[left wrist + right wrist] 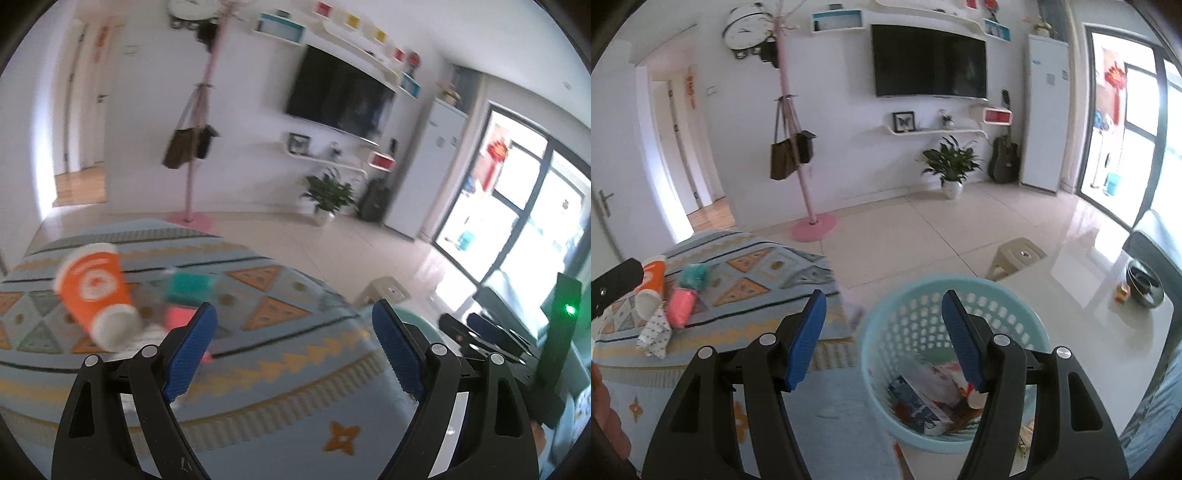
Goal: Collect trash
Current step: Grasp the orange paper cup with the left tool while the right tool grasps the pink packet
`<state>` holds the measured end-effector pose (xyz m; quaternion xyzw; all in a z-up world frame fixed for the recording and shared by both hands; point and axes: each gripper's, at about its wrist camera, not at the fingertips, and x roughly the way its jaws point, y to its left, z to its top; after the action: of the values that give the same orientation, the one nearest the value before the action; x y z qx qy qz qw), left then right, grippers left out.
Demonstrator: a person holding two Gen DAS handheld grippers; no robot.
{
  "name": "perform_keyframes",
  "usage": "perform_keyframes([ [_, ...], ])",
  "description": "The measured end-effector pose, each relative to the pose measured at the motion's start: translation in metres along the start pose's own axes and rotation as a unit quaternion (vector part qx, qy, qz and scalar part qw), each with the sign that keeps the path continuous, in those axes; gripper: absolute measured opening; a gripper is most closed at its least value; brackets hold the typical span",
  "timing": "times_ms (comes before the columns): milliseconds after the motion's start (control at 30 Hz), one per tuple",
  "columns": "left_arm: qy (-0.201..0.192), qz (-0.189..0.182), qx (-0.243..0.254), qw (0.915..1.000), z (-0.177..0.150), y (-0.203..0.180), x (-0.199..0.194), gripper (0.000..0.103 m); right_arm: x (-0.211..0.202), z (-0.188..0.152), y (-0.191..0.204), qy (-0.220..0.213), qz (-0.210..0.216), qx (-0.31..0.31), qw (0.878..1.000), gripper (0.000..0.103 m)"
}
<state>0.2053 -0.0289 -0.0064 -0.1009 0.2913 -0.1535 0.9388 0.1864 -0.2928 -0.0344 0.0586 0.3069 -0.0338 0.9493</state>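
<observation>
On the patterned blue cloth (295,332), an orange paper cup (96,291) lies on its side, blurred, next to a teal packet (188,286) and a pink packet (181,319). My left gripper (293,306) hangs open above the cloth, to the right of them, with nothing between its fingers. In the right wrist view the cup (653,277), teal packet (694,275), pink packet (681,308) and a crumpled patterned paper (655,334) lie at the far left. My right gripper (883,295) stands open over the light blue basket (886,325), which holds cartons (923,398).
A beige stool (1019,258) stands on the tiled floor beyond the basket. A glossy white table (1071,314) at the right bears a dark bowl (1145,282) and a small cube (1123,291). Farther off are a pink coat stand (814,225) and a potted plant (951,162).
</observation>
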Motion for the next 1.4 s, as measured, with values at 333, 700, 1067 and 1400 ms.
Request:
perform_keyframes([
  [333,-0.028,0.082,-0.068,0.9939,0.018,0.084,-0.035,0.084,-0.006,0.019,0.075,-0.029,0.037,-0.07,0.996,0.068],
  [700,0.013,0.109,-0.14,0.9841,0.023,0.15,-0.014,0.094,0.035,0.016,0.164,0.031,0.138,-0.13,0.981,0.067],
  [1067,0.08,0.12,-0.2,0.9691,0.022,0.178,0.043,0.094,0.089,0.0,0.212,0.109,0.184,-0.126,0.969,0.061],
  [1400,0.113,0.12,-0.173,0.971,0.008,0.178,0.057,0.083,0.109,-0.016,0.235,0.156,0.197,-0.111,0.962,0.06],
])
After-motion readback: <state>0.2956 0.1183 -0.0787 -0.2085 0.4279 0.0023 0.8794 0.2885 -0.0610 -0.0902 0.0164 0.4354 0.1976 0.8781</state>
